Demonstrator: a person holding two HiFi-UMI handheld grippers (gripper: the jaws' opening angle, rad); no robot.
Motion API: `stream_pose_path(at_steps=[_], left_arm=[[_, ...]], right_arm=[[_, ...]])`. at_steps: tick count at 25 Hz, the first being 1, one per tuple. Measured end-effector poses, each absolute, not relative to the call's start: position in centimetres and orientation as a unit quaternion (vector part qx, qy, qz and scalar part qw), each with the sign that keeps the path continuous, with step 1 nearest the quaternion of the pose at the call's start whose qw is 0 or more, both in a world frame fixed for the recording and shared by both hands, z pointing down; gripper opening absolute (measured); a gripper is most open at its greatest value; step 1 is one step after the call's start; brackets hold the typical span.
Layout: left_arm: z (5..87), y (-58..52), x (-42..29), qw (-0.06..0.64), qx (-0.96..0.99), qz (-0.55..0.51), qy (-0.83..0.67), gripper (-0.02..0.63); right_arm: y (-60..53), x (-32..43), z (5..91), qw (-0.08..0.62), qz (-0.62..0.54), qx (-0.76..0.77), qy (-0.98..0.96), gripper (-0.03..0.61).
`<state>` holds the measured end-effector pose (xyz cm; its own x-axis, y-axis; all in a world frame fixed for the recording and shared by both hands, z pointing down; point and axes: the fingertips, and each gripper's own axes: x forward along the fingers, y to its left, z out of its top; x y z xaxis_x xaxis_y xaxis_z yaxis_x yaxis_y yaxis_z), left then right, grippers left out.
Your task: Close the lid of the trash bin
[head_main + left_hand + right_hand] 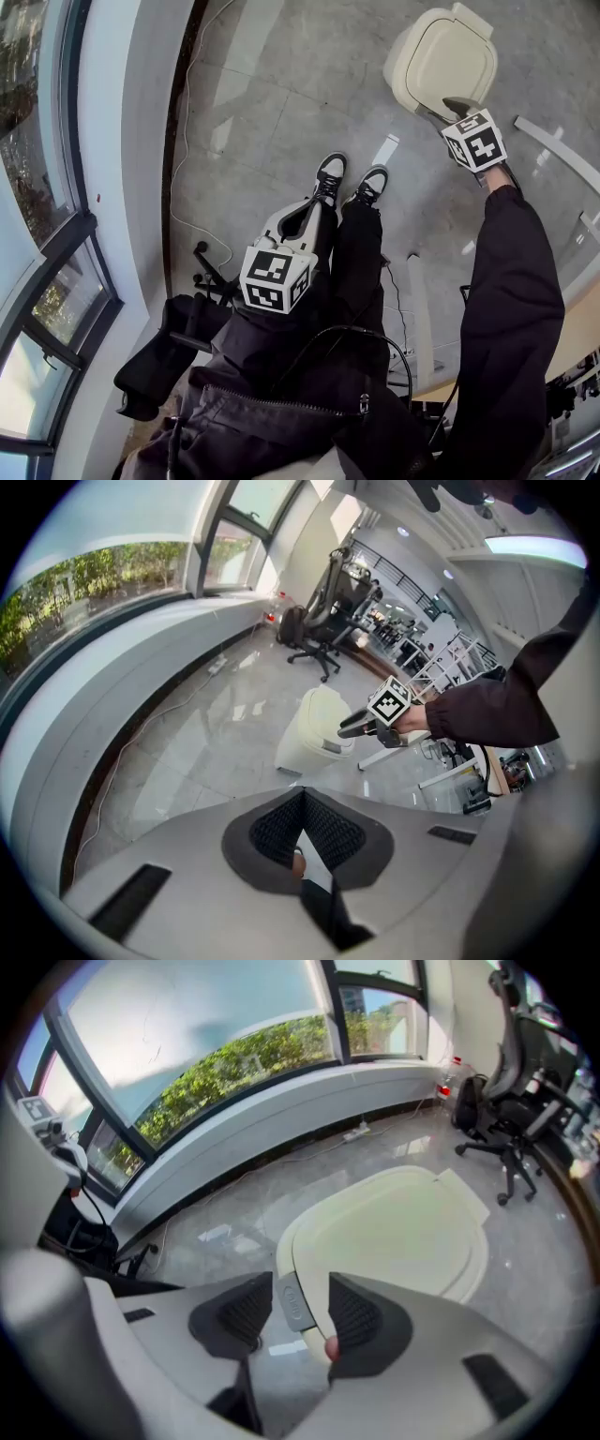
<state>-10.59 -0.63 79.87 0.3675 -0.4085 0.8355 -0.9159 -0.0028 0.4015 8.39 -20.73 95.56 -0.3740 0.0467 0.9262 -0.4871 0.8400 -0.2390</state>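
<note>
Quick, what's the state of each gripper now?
Left gripper: shut, empty.
Right gripper: open, grey tab of cream plastic bin lid between jaws.

My trash bin (441,61) is cream plastic with rounded corners. It stands upright on the pale stone floor (281,112), directly beyond my right tool (459,105). Its lid (394,1232) is the same cream, a rounded slab with a shallow raised border. It lies flat down on the body, with the bin's rim showing as a thin band round it. A stepped hinge piece juts from the edge farthest from the tool. On the near edge sits a small grey tab (292,1302) with an oval mark. The tab lies in the gap between that tool's parted jaws, closer to one pad; I cannot tell whether it touches.
</note>
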Motion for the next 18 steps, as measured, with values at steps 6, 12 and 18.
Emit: stream_pose_path(at_steps=[6,12,18], left_arm=[[74.5,-3.6,-8.6,0.459,0.697,0.242,-0.494,-0.005],[63.2,-8.7,-5.7,0.383,0.752,0.211,-0.494,-0.005],[47.9,-13.2,-3.2,0.268,0.807,0.155,-0.503,-0.005]], right_arm=[[-21.9,7.9,84.0,0.406,0.272,0.283,-0.825,0.124],[-19.3,10.3,66.9,0.298,0.241,0.417,-0.825,0.006],[-15.6,12.2,46.5,0.19,0.147,0.514,-0.823,0.006]])
